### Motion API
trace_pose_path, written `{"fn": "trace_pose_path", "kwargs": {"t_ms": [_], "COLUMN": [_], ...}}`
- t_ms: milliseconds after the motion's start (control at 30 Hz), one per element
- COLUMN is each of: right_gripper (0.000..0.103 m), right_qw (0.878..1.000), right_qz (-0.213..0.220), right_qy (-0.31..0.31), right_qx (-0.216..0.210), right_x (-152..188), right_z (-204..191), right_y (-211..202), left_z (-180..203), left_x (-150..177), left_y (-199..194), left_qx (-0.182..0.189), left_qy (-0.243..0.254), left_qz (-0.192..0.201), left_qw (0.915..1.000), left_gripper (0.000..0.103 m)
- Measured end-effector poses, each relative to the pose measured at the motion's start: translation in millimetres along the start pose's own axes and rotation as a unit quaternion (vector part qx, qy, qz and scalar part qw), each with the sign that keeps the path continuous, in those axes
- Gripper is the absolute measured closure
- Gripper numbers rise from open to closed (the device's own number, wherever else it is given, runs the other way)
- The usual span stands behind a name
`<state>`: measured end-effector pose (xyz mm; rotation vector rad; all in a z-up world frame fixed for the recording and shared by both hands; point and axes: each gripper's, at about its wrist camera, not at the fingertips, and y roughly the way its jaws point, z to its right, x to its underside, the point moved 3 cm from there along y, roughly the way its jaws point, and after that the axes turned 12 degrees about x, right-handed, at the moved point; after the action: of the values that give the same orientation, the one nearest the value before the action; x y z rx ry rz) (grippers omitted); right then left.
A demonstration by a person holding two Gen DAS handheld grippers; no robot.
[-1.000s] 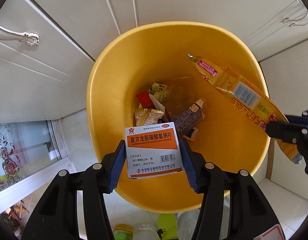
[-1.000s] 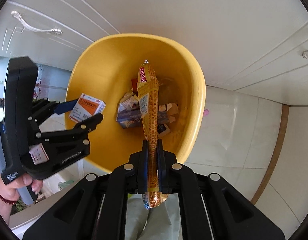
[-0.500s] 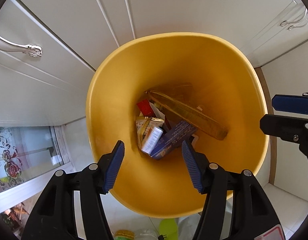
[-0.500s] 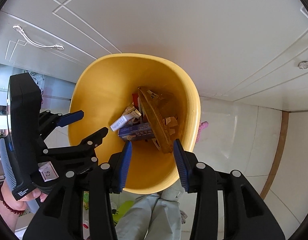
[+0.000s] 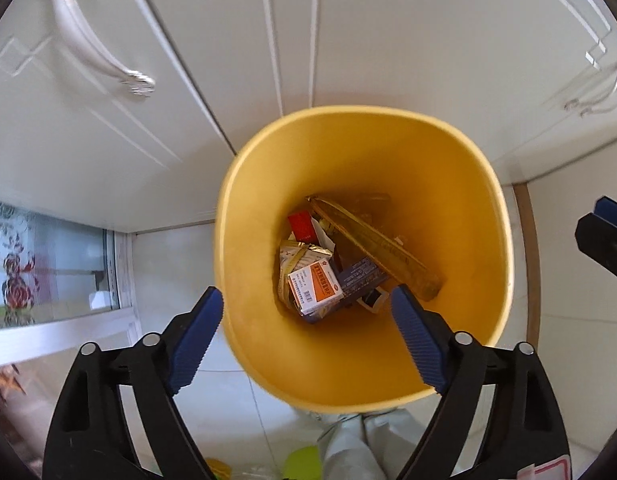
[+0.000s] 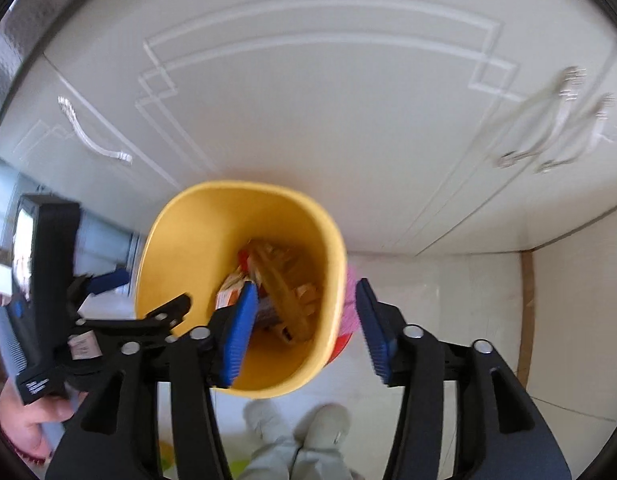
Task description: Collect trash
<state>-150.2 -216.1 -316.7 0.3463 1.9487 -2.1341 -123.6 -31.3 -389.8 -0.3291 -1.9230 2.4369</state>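
Two handheld grippers hang above a yellow wastebasket (image 5: 480,264) that stands on a pale tiled floor (image 5: 176,264) against white cabinet doors (image 5: 212,40) with curved silver handles (image 5: 96,56). The left gripper (image 5: 308,336) points down into the bin, its blue-padded jaws spread wide and opening further, with nothing held between them. The right gripper (image 6: 304,328) is tilted over the near rim, its jaws also parting and gripping nothing; in the left wrist view only its dark tip (image 5: 600,236) shows at the right edge.

The trash lies at the bottom of the bin: an orange-and-white medicine box (image 5: 314,286) rests face up on a crumpled gold-and-white wrapper (image 5: 296,254), just beside a dark blue carton (image 5: 362,278). A long yellow snack wrapper (image 5: 376,242) leans diagonally across the pile, and a red packet (image 5: 302,226) sits behind it.

In the right wrist view a hand (image 6: 24,420) grasps the left gripper's handle, and the person's pale trouser legs (image 6: 296,452) stand below the bin. Something pink (image 6: 350,304) shows on the floor behind the wastebasket.
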Motion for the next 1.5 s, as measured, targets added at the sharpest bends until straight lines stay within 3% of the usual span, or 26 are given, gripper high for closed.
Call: {"fn": "trace_pose_path", "kwargs": {"t_ms": [100, 267, 433, 700, 900, 1500], "right_gripper": [0.039, 0.039, 0.039, 0.039, 0.037, 0.036], "right_qw": [0.999, 0.997, 0.997, 0.998, 0.999, 0.999], "right_qz": [0.021, 0.002, -0.020, -0.011, -0.006, 0.009], "right_qy": [0.017, 0.020, 0.027, -0.004, -0.014, -0.026], "right_qx": [0.034, 0.073, 0.073, 0.054, 0.041, 0.030], "right_x": [3.6, 13.2, 22.1, 29.6, 28.3, 21.8], "right_z": [7.8, 12.6, 5.7, -14.7, -19.9, -22.7], "right_y": [-10.2, -15.5, -24.6, -44.7, -55.9, -67.8], "left_z": [-2.9, -9.0, -4.3, 1.0, 4.6, 9.2], "left_x": [4.5, 13.0, 19.4, 26.3, 29.9, 31.8], "left_y": [-14.9, -47.9, -79.5, -118.8, -125.2, -133.7], "left_qx": [0.003, 0.008, 0.001, -0.003, -0.026, -0.030], "left_qy": [-0.023, -0.066, -0.080, -0.098, -0.096, -0.096], "left_qz": [0.017, 0.047, 0.075, 0.099, 0.089, 0.084], "left_qw": [0.9996, 0.9967, 0.9940, 0.9903, 0.9911, 0.9914], "left_gripper": [0.014, 0.014, 0.012, 0.008, 0.005, 0.005]}}
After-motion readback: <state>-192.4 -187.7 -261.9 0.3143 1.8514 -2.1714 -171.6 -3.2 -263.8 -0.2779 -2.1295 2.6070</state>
